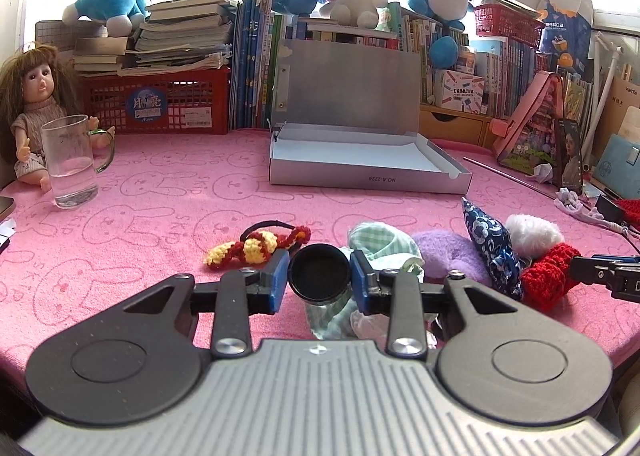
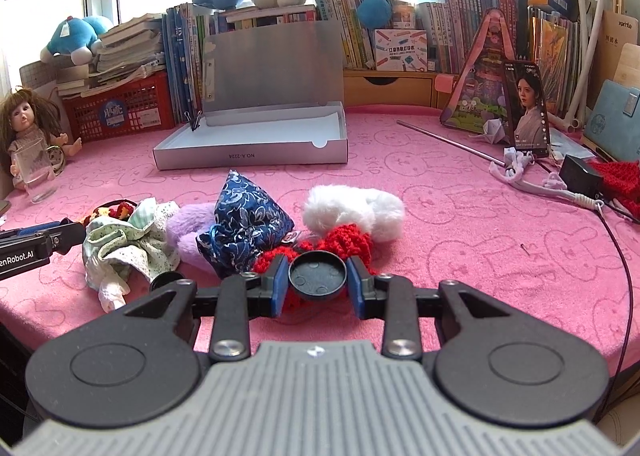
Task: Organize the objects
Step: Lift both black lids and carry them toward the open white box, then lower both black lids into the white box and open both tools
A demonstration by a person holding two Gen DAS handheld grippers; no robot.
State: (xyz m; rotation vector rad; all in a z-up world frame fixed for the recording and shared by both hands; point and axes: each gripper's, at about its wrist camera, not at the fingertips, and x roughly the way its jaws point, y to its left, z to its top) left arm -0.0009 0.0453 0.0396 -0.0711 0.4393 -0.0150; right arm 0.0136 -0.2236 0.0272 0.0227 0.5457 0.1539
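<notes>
On my left wrist view, the left gripper (image 1: 319,280) clamps a black jar (image 1: 319,274) between its blue pads, above a green cloth (image 1: 380,242) on the pink mat (image 1: 160,215). The grey box (image 1: 368,171) sits open beyond.

On my right wrist view, the right gripper (image 2: 318,282) pinches a black lid (image 2: 317,274) (underside facing me) over red yarn (image 2: 344,240), beside the blue pouch (image 2: 244,223).

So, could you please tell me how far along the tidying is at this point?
Nothing looks stowed yet: the open silver box shows only its bare white floor. In hand: the left gripper and right gripper each clamp a round black container piece. Left: the fabric pile, including the blue pouch and white fluffy piece.
</notes>
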